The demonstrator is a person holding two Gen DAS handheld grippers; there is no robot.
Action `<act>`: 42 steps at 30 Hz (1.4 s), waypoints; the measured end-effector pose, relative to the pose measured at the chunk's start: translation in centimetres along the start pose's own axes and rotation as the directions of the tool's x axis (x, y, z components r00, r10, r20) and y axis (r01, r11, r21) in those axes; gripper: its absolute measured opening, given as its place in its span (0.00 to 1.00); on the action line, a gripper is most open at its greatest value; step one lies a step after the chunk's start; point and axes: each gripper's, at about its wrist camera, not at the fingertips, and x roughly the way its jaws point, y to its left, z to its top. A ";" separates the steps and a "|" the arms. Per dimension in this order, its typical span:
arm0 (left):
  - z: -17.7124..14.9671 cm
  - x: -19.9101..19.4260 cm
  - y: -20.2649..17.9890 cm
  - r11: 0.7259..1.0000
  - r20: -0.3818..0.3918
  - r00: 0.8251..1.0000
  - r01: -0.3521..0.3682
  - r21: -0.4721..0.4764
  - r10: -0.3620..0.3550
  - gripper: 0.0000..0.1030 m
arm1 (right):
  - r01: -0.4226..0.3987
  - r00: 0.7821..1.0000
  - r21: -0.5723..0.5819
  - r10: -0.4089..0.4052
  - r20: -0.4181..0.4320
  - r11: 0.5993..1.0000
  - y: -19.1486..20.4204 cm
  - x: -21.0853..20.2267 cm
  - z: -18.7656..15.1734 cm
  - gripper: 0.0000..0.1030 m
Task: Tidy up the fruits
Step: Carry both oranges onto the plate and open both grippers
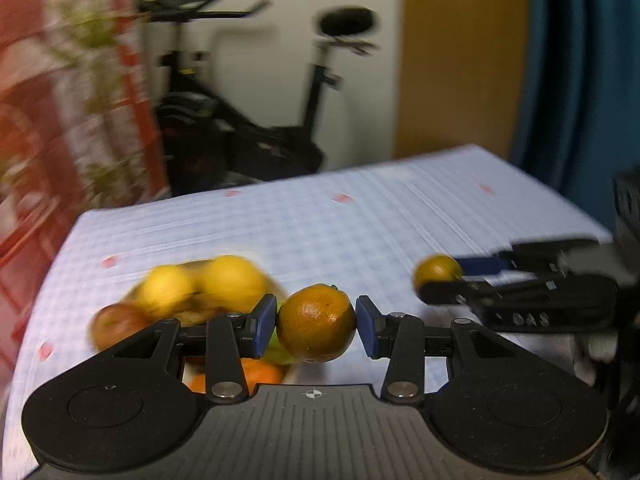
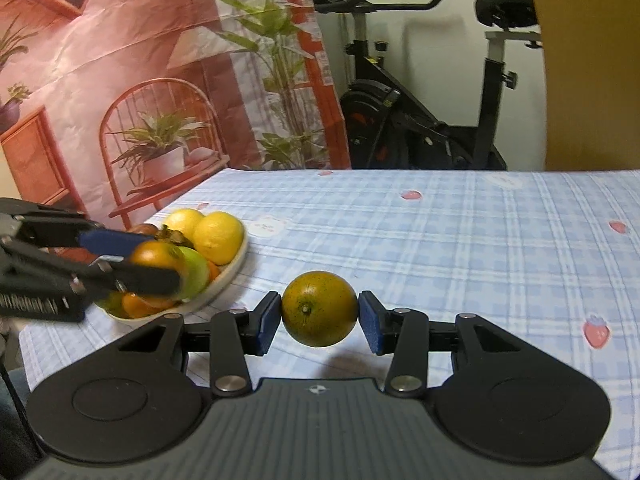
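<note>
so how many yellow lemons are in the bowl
2, side by side at the far end of the white bowl: left lemon, right lemon. More may be hidden under the piled fruit and the left gripper.

We see our left gripper and right gripper: black linkages, blue pads, silver rivets, ribbed grey bases.

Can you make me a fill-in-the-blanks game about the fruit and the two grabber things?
1. Each gripper, left and right, is holding one ____.
2. The two yellow lemons sit in a white ____.
3. The checkered tablecloth has little pink ____ printed on it.
4. Behind the table stands a black exercise ____.

Missing words: orange; bowl; strawberries; bike
</note>
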 end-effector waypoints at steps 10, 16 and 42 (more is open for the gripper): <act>-0.5 -1.7 7.1 0.975 0.007 0.995 -0.092 -0.201 0.095 0.44 | -0.079 0.997 -0.083 0.078 -0.008 0.993 4.7 3.6 3.2 0.44; -1.2 -1.2 8.6 0.966 0.009 0.995 -0.093 -0.240 0.098 0.44 | -0.128 0.992 -0.180 0.124 -0.035 0.975 8.1 6.2 4.4 0.44; -2.4 1.1 9.8 0.960 -0.002 0.996 -0.085 -0.268 0.087 0.44 | -0.171 0.983 -0.285 0.144 -0.115 0.943 11.3 11.6 4.4 0.45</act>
